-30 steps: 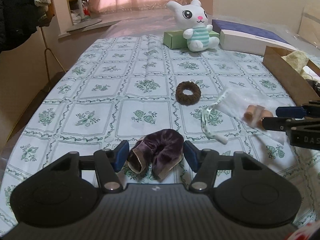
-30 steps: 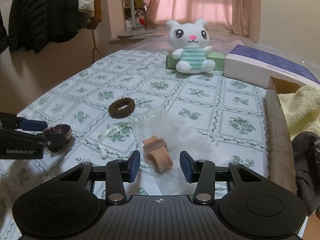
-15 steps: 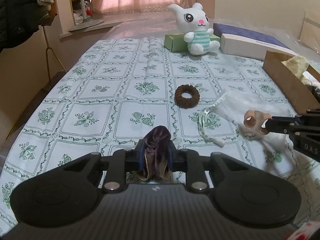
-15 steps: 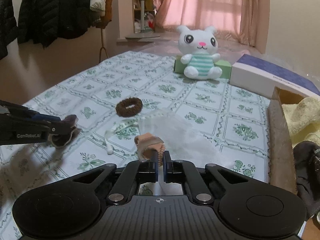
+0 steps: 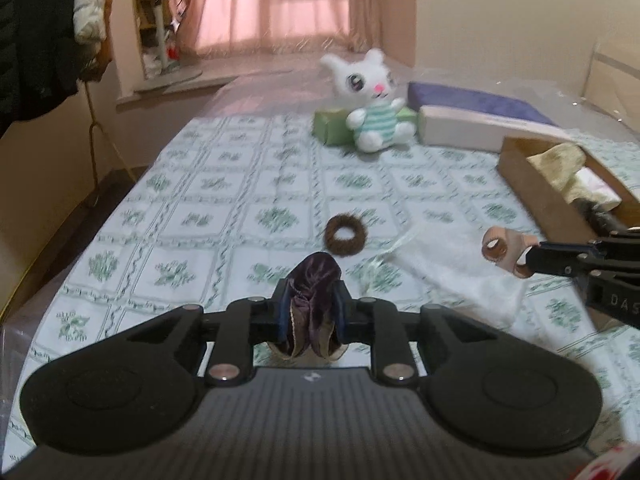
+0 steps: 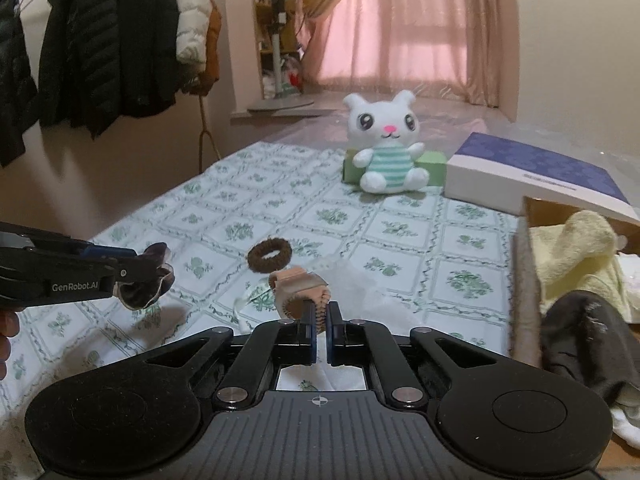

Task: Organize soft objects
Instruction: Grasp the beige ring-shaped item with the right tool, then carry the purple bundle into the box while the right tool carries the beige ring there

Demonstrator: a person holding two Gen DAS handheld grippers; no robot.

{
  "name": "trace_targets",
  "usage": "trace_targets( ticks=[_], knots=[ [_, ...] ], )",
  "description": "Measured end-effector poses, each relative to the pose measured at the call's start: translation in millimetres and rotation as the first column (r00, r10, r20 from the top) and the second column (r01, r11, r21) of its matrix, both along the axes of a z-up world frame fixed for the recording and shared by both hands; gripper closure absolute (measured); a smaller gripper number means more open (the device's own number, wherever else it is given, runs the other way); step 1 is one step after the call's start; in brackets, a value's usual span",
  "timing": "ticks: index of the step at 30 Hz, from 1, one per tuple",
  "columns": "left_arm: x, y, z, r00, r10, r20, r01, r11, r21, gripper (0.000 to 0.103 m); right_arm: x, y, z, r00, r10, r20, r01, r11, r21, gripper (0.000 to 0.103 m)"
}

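My left gripper (image 5: 311, 312) is shut on a purple velvet scrunchie (image 5: 316, 280), held a little above the patterned cloth; the same scrunchie (image 6: 146, 280) shows in the right wrist view at the left gripper (image 6: 150, 268). My right gripper (image 6: 319, 322) is shut on a beige knitted band (image 6: 298, 290), lifted off the cloth; in the left wrist view that band (image 5: 500, 244) hangs at the right gripper (image 5: 530, 262). A brown fuzzy scrunchie (image 5: 345, 235) lies on the cloth between them. A white sheer pouch (image 5: 452, 264) lies under the band.
A cardboard box (image 6: 524, 280) at the right holds a yellow towel (image 6: 576, 256) and a dark cloth (image 6: 588, 340). A white plush bunny (image 6: 386, 148) sits against a green box (image 6: 434, 164) beside a blue-white box (image 6: 532, 178) at the far end. Coats (image 6: 108, 44) hang at the left.
Both grippers closed, the left on the purple scrunchie and the right on the beige band, and both then rose, lifting their items off the cloth.
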State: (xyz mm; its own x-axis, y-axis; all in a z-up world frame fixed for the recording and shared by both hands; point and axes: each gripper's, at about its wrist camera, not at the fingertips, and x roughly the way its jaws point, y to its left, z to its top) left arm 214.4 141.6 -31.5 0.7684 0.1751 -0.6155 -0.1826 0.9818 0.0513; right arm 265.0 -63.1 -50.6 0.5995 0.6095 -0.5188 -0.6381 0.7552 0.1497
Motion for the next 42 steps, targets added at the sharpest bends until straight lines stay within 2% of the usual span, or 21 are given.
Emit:
trace_targets(
  ticks=[9,20,33,42],
  knots=[
    [2,-51,27,0.993,-0.106,0.053,0.107,0.994,-0.011,0.083,-6,-55,20,0.995,-0.099,-0.005,0.099,0.993,0.058,0.099],
    [23,-128,45,0.964,-0.253,0.084,0.256,0.966,-0.027,0.083,-9,-138,39,0.968,-0.250,0.009,0.248,0.964,0.095,0.099],
    [88,-240,51,0.905,-0.418,0.083,0.423,0.904,-0.058,0.083,25,-231,39,0.902,-0.431,-0.030,0.432,0.897,0.099,0.099],
    [156,-285,35,0.892,-0.449,0.046,0.451,0.892,-0.037,0.083,71,-249,27,0.881,-0.468,-0.069,0.472,0.879,0.069,0.099]
  ],
)
